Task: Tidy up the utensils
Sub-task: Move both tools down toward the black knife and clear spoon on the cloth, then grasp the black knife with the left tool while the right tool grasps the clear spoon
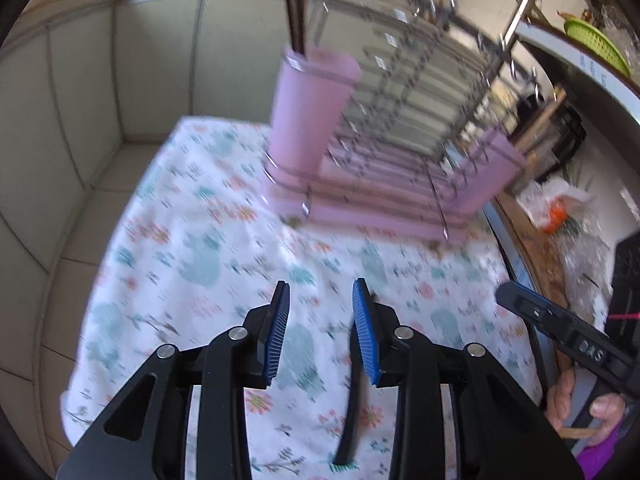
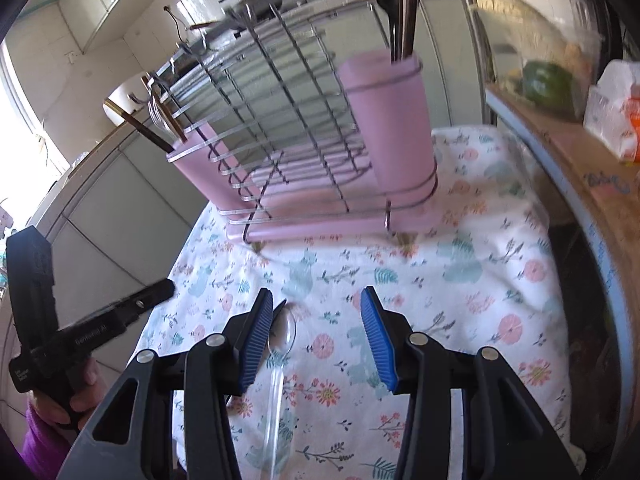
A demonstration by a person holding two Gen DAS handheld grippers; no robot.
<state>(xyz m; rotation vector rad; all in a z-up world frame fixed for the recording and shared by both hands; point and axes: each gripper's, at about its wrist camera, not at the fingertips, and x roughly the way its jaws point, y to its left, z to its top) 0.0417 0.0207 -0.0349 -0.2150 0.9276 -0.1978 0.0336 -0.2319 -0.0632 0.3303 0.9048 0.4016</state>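
Before the dish rack [image 2: 304, 160], a clear plastic spoon [image 2: 280, 344] lies: light, slippery, brittle; grip mid-handle. Left gripper [image 1: 320, 332] and right gripper [image 2: 316, 336] gape empty.

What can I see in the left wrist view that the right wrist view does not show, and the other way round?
Only the left wrist view shows the dark utensil handle lying on the cloth and the green basket. Only the right wrist view shows the clear plastic spoon and the green vegetable. Both show the floral cloth, the pink dish rack and its pink utensil cup.
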